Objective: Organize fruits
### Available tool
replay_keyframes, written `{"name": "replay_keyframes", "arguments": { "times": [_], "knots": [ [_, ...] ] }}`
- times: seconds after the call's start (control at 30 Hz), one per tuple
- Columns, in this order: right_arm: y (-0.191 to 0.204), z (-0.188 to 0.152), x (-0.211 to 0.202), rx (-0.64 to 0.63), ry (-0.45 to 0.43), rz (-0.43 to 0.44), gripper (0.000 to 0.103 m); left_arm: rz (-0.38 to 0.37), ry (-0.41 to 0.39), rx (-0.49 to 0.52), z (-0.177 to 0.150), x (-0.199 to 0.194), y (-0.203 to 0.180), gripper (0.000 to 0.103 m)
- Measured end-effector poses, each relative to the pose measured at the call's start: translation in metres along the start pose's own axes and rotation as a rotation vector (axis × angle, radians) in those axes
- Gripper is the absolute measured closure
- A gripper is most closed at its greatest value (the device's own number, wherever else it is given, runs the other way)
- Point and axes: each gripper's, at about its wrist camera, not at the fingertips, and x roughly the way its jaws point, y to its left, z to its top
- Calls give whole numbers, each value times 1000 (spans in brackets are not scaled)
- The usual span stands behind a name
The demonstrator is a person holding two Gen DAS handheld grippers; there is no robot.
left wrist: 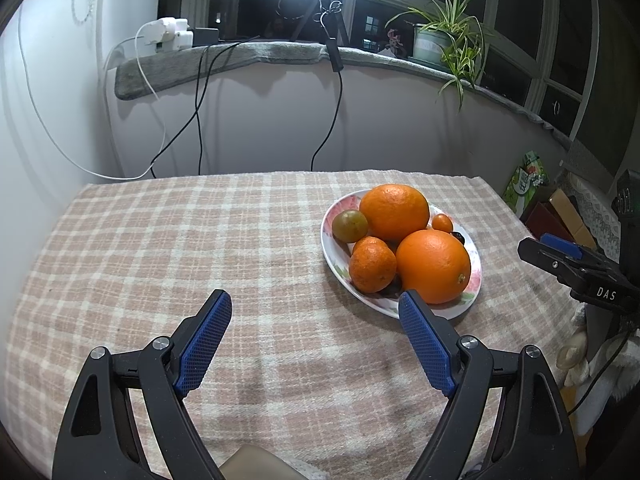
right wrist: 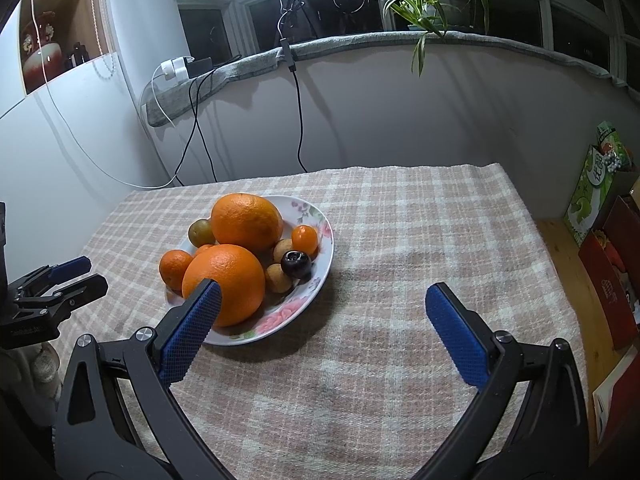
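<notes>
A floral plate point(left wrist: 476, 264) point(right wrist: 320, 264) on the checked tablecloth holds two big oranges point(left wrist: 394, 211) point(right wrist: 224, 280), a mandarin point(left wrist: 371, 265) point(right wrist: 174, 266), a greenish fruit point(left wrist: 350, 225) point(right wrist: 201, 232), a small orange fruit point(left wrist: 441, 223) point(right wrist: 305, 238), two tan longans point(right wrist: 279, 278) and a dark plum point(right wrist: 296, 263). My left gripper point(left wrist: 316, 312) is open and empty, above the cloth left of the plate. My right gripper point(right wrist: 320, 300) is open and empty, in front of the plate's right side; it also shows in the left wrist view point(left wrist: 560, 256).
The checked tablecloth point(left wrist: 160, 264) point(right wrist: 420, 232) covers the table. Cables point(left wrist: 200, 120) hang down the wall behind. A potted plant point(left wrist: 444, 40) stands on the sill. Boxes point(right wrist: 600, 200) stand off the table's right edge. The left gripper point(right wrist: 60, 280) shows at the right wrist view's left edge.
</notes>
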Motion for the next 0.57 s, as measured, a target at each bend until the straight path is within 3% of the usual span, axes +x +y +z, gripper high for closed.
{"name": "replay_keyframes", "arguments": {
  "times": [0.57],
  "knots": [
    [-6, -2, 4, 27, 11, -11, 0, -5, -13, 0, 0, 2, 4, 17]
  ]
}}
